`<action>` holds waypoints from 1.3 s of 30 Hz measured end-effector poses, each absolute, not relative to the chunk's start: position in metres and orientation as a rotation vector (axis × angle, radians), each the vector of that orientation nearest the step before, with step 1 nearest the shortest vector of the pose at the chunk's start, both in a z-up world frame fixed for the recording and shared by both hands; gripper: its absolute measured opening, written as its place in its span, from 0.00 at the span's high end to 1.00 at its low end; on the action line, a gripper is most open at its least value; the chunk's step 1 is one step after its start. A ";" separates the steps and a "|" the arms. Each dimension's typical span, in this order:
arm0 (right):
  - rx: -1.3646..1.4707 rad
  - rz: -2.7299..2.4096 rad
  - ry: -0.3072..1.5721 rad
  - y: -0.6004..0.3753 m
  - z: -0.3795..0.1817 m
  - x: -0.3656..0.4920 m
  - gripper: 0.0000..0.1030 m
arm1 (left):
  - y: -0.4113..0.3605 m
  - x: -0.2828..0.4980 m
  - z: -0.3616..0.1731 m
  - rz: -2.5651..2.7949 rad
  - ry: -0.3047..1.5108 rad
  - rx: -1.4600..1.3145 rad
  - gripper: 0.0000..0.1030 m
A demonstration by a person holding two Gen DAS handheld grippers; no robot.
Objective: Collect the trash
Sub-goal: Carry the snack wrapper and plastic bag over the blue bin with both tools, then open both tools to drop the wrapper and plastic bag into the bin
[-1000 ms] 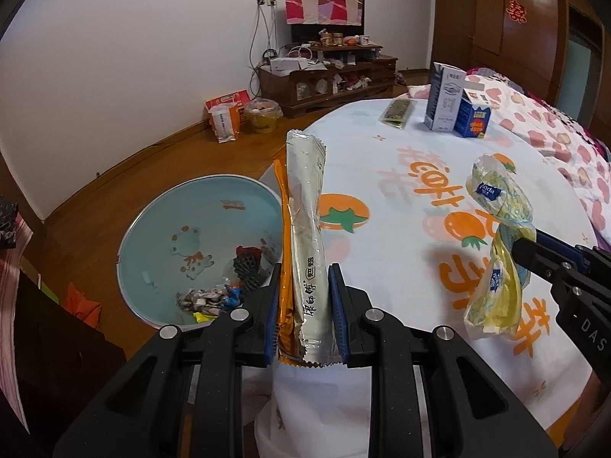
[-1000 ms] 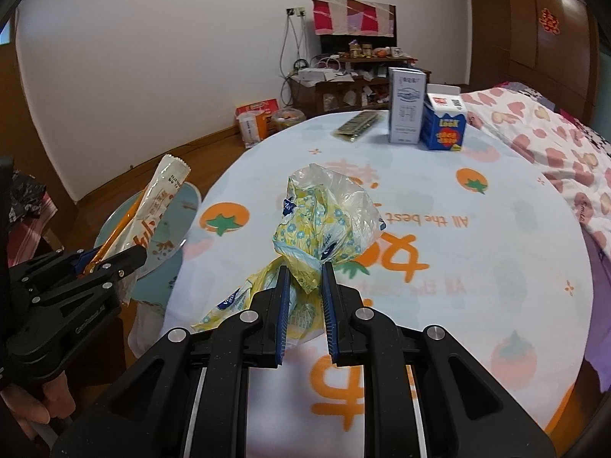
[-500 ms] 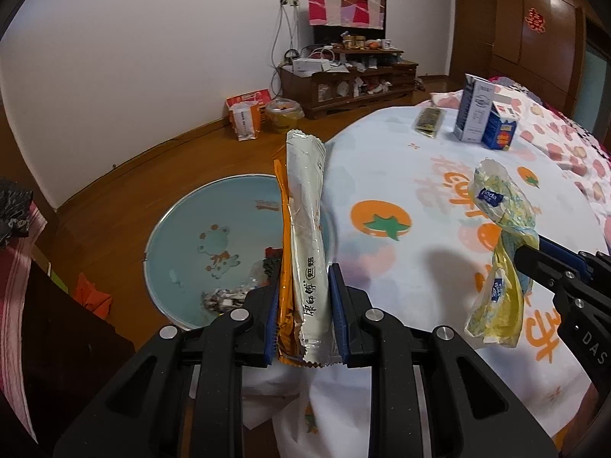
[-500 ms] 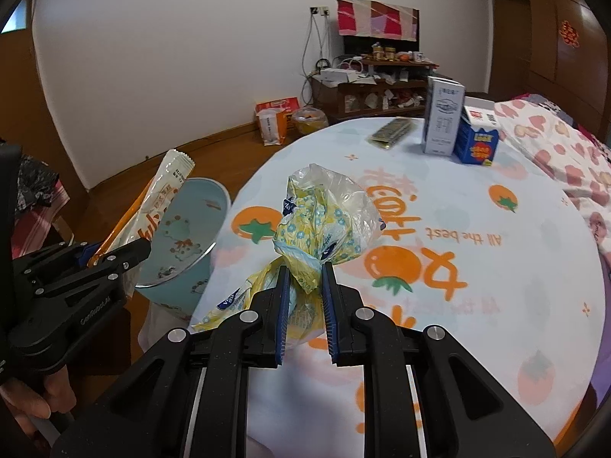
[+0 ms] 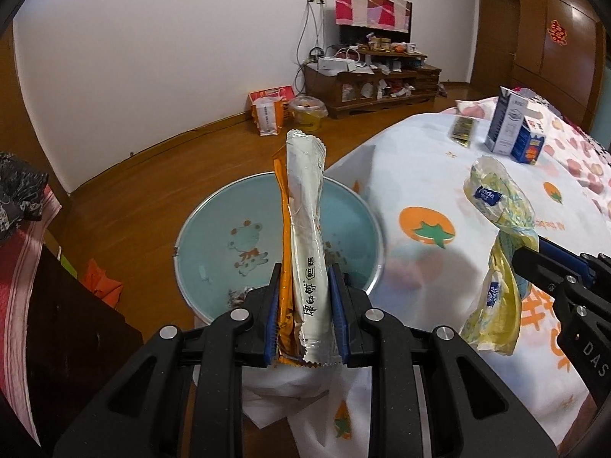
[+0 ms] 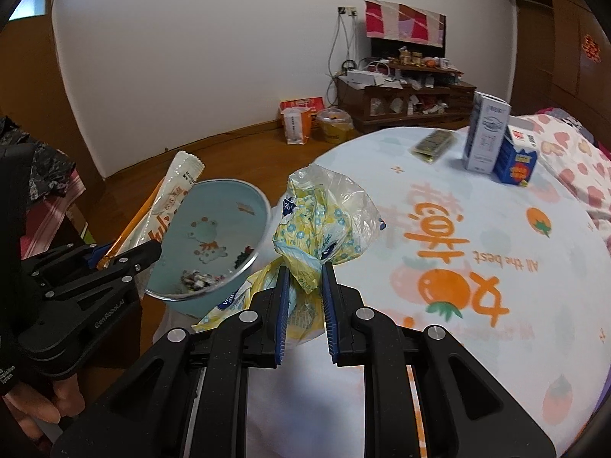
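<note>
With the left gripper clamping two wrappers above the basin and the right gripper pinching a crumpled bag, the light bag, off at the basin's 3 o'clock, risks drifting outside its rim on release.

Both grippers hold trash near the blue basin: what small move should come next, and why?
Probably open the left gripper: its wrappers appear to stand over the blue basin, which already holds scraps, while the right gripper holds its plastic bag beside the rim.

Both grippers swung left vs 1 s ago: left gripper w/ its noodle wrappers now sits over the blue basin centre; right gripper w/ yellow bag came from mid-table to the table edge, just beside basin
</note>
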State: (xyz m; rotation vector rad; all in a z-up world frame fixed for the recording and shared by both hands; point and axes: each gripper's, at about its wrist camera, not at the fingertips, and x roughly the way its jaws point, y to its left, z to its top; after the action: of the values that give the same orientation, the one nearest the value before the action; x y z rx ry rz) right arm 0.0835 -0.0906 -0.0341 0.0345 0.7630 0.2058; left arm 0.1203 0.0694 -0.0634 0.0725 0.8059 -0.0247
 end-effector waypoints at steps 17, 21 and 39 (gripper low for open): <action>0.005 0.262 0.777 -0.057 -0.041 0.108 0.83 | 0.101 0.138 -0.080 0.045 0.850 0.028 0.77; -0.002 0.278 0.785 -0.046 -0.044 0.118 0.83 | 0.109 0.143 -0.083 0.062 0.858 0.020 0.77; -0.049 0.313 0.844 -0.013 -0.070 0.174 0.82 | 0.129 0.179 -0.106 0.096 0.915 0.004 0.77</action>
State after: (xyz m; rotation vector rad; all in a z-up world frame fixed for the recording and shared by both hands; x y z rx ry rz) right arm 0.1741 -0.0130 -0.0700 -0.0490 0.8436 0.3130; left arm 0.1791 0.1286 -0.1064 0.0044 0.9149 0.0964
